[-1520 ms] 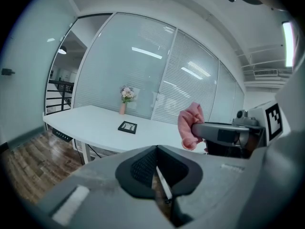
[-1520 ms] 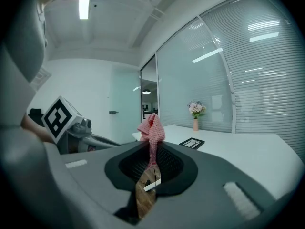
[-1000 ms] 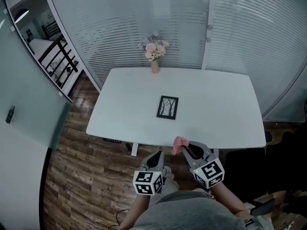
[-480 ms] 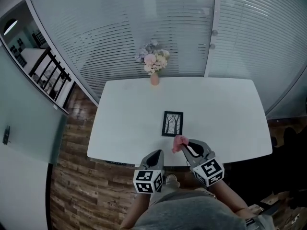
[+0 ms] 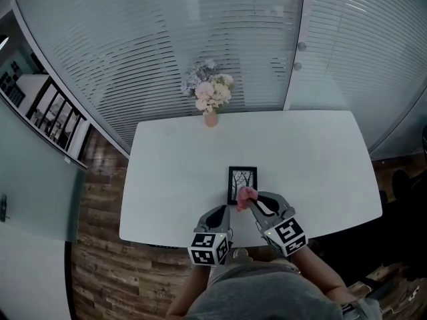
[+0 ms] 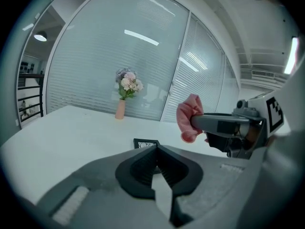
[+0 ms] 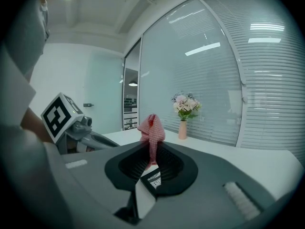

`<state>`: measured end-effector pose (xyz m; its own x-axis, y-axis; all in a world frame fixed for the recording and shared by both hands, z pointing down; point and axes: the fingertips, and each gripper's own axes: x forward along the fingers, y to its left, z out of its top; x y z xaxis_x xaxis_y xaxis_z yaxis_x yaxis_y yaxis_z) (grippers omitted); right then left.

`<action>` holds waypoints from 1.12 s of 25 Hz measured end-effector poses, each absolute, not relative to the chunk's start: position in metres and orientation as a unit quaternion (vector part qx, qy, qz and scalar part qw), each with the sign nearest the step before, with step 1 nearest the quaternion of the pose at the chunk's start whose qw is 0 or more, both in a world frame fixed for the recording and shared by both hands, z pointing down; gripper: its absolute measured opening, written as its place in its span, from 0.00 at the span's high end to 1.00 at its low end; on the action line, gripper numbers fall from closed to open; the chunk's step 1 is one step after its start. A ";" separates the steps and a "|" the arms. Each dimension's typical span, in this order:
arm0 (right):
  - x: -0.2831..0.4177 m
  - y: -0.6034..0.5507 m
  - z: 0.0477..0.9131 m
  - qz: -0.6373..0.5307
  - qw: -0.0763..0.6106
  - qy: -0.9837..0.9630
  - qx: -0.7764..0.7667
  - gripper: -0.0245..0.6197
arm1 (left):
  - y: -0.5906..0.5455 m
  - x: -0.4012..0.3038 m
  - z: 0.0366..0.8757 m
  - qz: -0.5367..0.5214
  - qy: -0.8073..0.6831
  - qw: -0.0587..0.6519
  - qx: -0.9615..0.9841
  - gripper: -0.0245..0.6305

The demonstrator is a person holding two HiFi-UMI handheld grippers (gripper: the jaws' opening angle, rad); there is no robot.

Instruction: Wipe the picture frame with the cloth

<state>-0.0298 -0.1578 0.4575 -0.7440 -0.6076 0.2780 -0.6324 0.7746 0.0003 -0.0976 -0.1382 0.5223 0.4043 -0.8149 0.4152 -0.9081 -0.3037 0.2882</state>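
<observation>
The worktop is smooth matt white, laminate by the look of it. The cloth is soft pink fabric with a dotted weave. The picture frame has a dark matt border, the floor is grainy wood planks, and the fingers on the right gripper are matt grey plastic.

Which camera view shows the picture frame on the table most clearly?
The head view: the picture frame lies flat on the table, nearly whole from above. The left gripper view shows only its far edge above the left gripper. The right gripper view shows a dark piece, probably the frame, between the tongs of the right gripper.
</observation>
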 end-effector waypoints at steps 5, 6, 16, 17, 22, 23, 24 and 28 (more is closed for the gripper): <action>-0.041 -0.180 0.466 0.042 0.145 -0.930 0.336 0.90 | -0.159 -0.097 0.535 0.107 -0.522 0.250 0.808 0.96; -0.042 -0.185 0.468 0.041 0.148 -0.929 0.337 0.90 | -0.162 -0.098 0.538 0.110 -0.520 0.251 0.809 0.96; -0.054 -0.210 0.504 0.029 0.203 -0.924 0.323 0.90 | -0.185 -0.093 0.562 0.133 -0.498 0.266 0.815 0.96; -0.055 -0.212 0.510 0.026 0.212 -0.923 0.321 0.90 | -0.186 -0.093 0.565 0.137 -0.496 0.268 0.814 0.96; -0.060 -0.217 0.544 0.014 0.257 -0.919 0.300 0.90 | -0.187 -0.094 0.588 0.174 -0.490 0.282 0.806 0.96; -0.061 -0.218 0.550 0.016 0.265 -0.918 0.296 0.90 | -0.187 -0.094 0.592 0.178 -0.489 0.285 0.805 0.96; -0.063 -0.218 0.556 0.019 0.272 -0.917 0.292 0.90 | -0.187 -0.095 0.595 0.180 -0.487 0.288 0.805 0.96; -0.066 -0.215 0.576 0.020 0.302 -0.911 0.279 0.90 | -0.184 -0.094 0.605 0.187 -0.480 0.297 0.804 0.96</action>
